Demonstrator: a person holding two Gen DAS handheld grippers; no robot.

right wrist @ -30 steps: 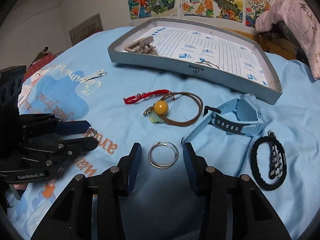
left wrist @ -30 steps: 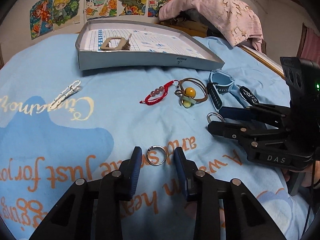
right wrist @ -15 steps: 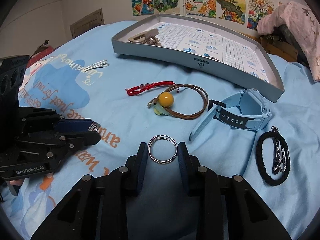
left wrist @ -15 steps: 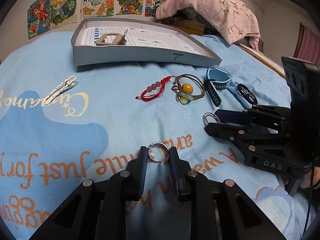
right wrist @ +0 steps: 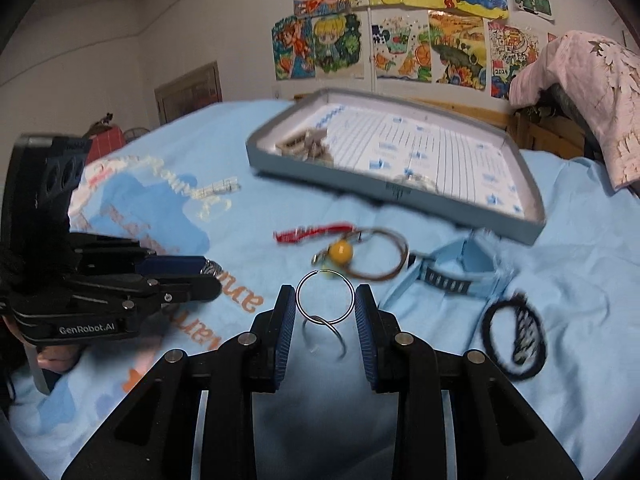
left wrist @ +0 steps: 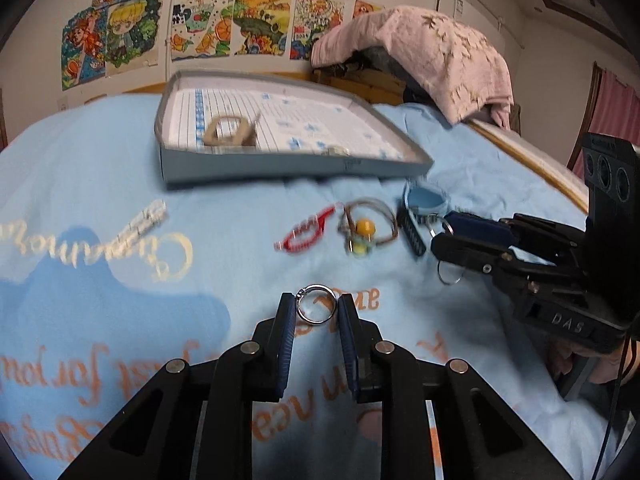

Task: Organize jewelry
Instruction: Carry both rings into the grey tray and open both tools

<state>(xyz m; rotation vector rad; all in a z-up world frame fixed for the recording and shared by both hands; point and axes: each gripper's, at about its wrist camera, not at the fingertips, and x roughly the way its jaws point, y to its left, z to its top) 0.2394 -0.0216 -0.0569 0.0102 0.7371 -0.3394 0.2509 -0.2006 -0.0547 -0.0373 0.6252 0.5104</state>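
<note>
My left gripper (left wrist: 316, 300) is shut on a small silver ring (left wrist: 316, 286) and holds it just above the blue bedsheet. The right gripper (right wrist: 325, 294) is shut on a larger silver hoop (right wrist: 326, 270), and a second linked hoop (right wrist: 340, 340) dangles below it. Each gripper shows in the other's view: the right one (left wrist: 452, 236) at the right, the left one (right wrist: 208, 276) at the left. Ahead lies a grey tray (left wrist: 280, 166) (right wrist: 360, 188) with a beige clip (left wrist: 230, 132) inside.
On the sheet before the tray lie a red bracelet (right wrist: 312, 232), a brown cord with a yellow bead (right wrist: 340, 252), a blue watch (right wrist: 460, 268), a black bracelet (right wrist: 514, 336) and a white hair clip (left wrist: 148, 216). A pink cloth (left wrist: 420, 52) drapes at the back right.
Both grippers' jaws closed on their rings, which lay on the sheet a second ago. Both then rose with the rings off the sheet, and the tray sits lower in both views.
</note>
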